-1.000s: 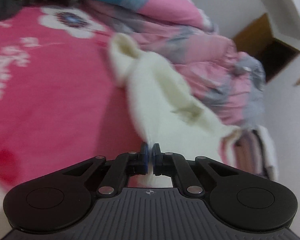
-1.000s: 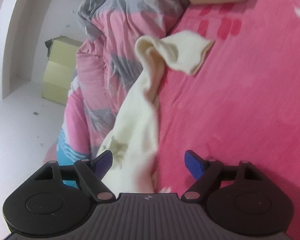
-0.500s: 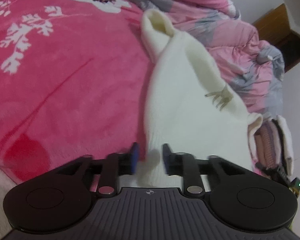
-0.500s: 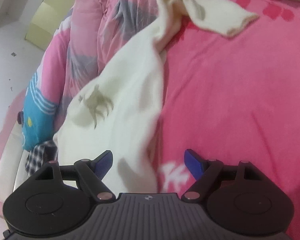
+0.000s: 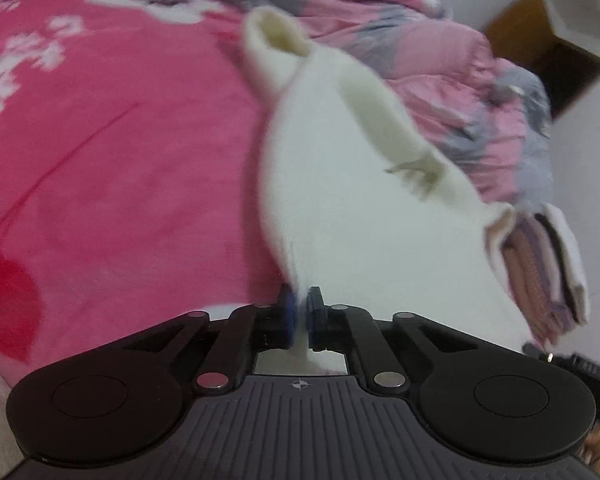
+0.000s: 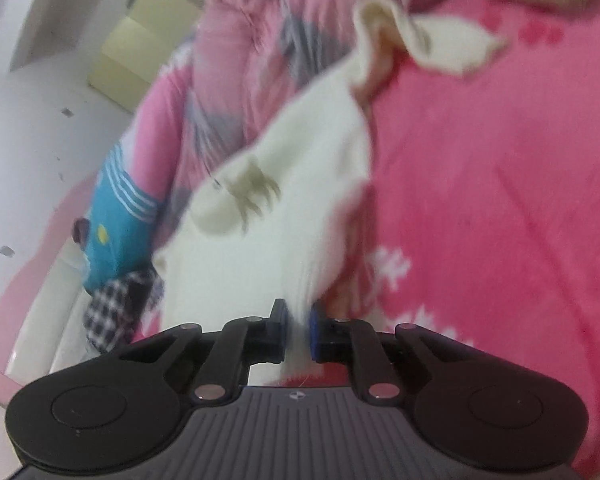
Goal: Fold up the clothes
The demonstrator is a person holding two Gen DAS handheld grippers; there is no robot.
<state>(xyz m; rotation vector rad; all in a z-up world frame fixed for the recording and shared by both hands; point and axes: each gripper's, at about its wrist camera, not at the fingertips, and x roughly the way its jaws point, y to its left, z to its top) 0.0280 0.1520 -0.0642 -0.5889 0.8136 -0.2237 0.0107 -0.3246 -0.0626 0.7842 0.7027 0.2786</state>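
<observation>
Both claws clamped on the same cream sweater (image 5: 364, 208). Left gripper (image 5: 299, 316) pinched narrow on a bunched edge at 6 o'clock of its view; right gripper (image 6: 298, 328) likewise pinched on an edge at 6 o'clock of its own view. Sweater stretched between the two, lifted at the held ends, trailing away toward 12 o'clock across the pink blanket (image 5: 112, 152), with one sleeve (image 6: 448, 48) flopped loose at 1 o'clock in the right view. Small dark motif (image 6: 256, 192) facing up on the body. No crease or neat layer visible anywhere on it: spread and rumpled, not folded. Judged as mid-handling, with the folding of this piece left to do. A flat stack of folded cloth (image 5: 540, 272) at 3 o'clock in the left view, beside the rumpled quilt (image 5: 460, 72); other loose clothes (image 6: 116, 216) at 9 o'clock in the right view, seemingly unfolded.
</observation>
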